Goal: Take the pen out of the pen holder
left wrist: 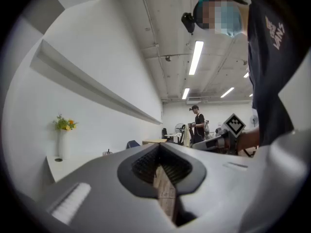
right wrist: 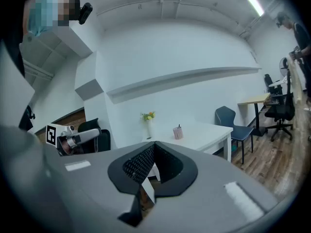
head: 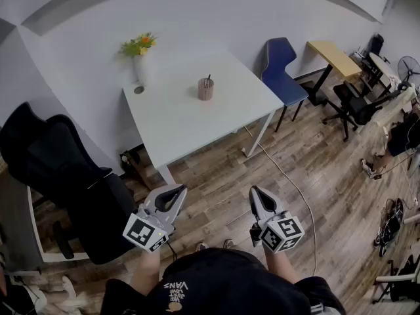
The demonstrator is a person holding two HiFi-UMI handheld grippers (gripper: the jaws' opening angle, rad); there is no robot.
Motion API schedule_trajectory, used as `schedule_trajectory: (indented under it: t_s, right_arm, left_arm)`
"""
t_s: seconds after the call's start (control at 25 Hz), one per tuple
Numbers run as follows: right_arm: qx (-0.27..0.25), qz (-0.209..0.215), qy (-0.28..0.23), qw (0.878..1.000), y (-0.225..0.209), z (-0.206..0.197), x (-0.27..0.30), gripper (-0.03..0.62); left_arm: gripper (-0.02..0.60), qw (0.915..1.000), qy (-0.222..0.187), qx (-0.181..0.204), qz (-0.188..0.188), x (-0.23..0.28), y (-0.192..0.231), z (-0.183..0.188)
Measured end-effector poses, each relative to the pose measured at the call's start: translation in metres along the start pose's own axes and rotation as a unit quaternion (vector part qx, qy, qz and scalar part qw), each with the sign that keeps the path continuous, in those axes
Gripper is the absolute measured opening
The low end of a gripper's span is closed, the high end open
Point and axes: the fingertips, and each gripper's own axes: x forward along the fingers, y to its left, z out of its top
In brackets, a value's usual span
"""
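Premises were an open-plan office. Items that showed it: white desk that carried a pen holder and a vase of flowers; black high-backed swivel chair; blue side chair; yellow-topped desk; second black task chair; pedestal fan; wood-plank floor crossed by a trailing cable; ceiling strip lights

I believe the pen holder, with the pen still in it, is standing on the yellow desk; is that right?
Not quite. The pen holder, with the pen still in it, is standing on the white table, as the head view shows.
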Motion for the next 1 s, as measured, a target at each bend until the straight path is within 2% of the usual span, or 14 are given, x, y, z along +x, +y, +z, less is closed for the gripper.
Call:
schedule_trajectory:
  t_s: [0.28, 0.52, 0.96, 1.0]
  right_arm:
    - [-0.005, -0.01, -0.008, 1.0, 0.002, 0.001, 0.001, -0.009]
    - [0.006, 0.002, -0.025, 1.0, -0.006, 0.009, 0.012, -0.009]
    - [0.022, 0.028, -0.006, 0.999, -0.063, 0.026, 0.086, -0.006]
    - [0.025, 0.033, -0.004, 0.999, -0.07, 0.028, 0.094, 0.026]
  left_arm:
    - [0.052, 1.0, 0.004, 0.0, 0.002, -0.004, 0.001, -0.007]
    - [0.054, 0.9999, 0.009, -0.005, 0.007, 0.004, 0.01, -0.015]
    - [0.054, 0.9994, 0.025, -0.009, 0.024, 0.076, 0.058, -0.027]
    - [0.054, 0.9992, 0.026, -0.011, 0.029, 0.085, 0.063, -0.029]
